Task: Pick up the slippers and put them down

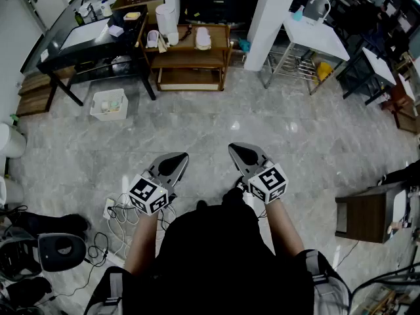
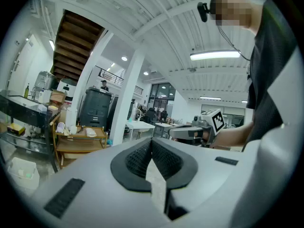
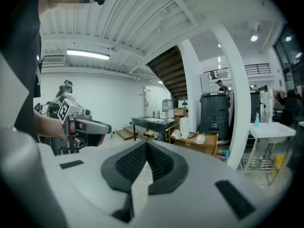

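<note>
Two pale slippers lie on a low wooden shelf (image 1: 190, 50) far across the floor, one slipper (image 1: 152, 39) at its left end and the other slipper (image 1: 203, 38) near its middle. In the gripper views they show small on the same shelf, a slipper (image 2: 90, 133) in the left one and a slipper (image 3: 200, 138) in the right one. My left gripper (image 1: 180, 156) and right gripper (image 1: 235, 148) hover side by side in front of me, well short of the shelf. Both point forward, nearly level. The left gripper (image 2: 152, 141) is shut with nothing in it. So is the right gripper (image 3: 146, 144).
A black table (image 1: 85, 51) stands left of the shelf, with a white bin (image 1: 108, 104) on the floor below it. A white pillar (image 1: 266, 18) and white table (image 1: 315, 35) stand to the right. A brown stool (image 1: 367, 212) is near right; cables (image 1: 115, 209) lie near left.
</note>
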Demonstrator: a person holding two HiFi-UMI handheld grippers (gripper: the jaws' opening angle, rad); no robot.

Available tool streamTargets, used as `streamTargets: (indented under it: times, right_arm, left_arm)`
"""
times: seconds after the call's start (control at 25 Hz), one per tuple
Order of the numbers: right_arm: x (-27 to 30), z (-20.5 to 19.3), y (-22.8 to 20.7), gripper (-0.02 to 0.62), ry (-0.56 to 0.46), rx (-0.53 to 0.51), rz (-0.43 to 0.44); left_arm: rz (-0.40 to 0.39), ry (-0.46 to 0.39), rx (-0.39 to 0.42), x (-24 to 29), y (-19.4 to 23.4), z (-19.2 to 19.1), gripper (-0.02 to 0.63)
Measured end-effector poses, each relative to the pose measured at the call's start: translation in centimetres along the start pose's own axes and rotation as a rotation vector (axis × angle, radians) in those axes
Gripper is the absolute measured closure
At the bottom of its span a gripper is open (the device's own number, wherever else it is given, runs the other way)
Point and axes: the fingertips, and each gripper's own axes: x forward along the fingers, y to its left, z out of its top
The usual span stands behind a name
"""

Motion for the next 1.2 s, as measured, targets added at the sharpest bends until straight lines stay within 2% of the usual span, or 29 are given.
streamTargets:
  times: [0.56, 0.88, 1.2]
  right_arm:
    - [-0.1, -0.8, -1.4, 0.588, 0.021, 0.012, -0.023]
    - [0.7, -1.3, -2.8, 0.588, 0.052, -0.008, -0.014]
    - [3.6, -2.5, -5.7, 0.588, 0.086, 0.013, 0.029]
  left_arm:
    - [-0.014, 0.012, 0.012, 1.5, 0.2, 0.5, 0.595]
    - [0.005, 0.029, 0.008, 2.8, 1.2, 0.6, 0.595]
    - [0.029, 0.118, -0.023, 5.2, 3.1, -0.9, 0.595]
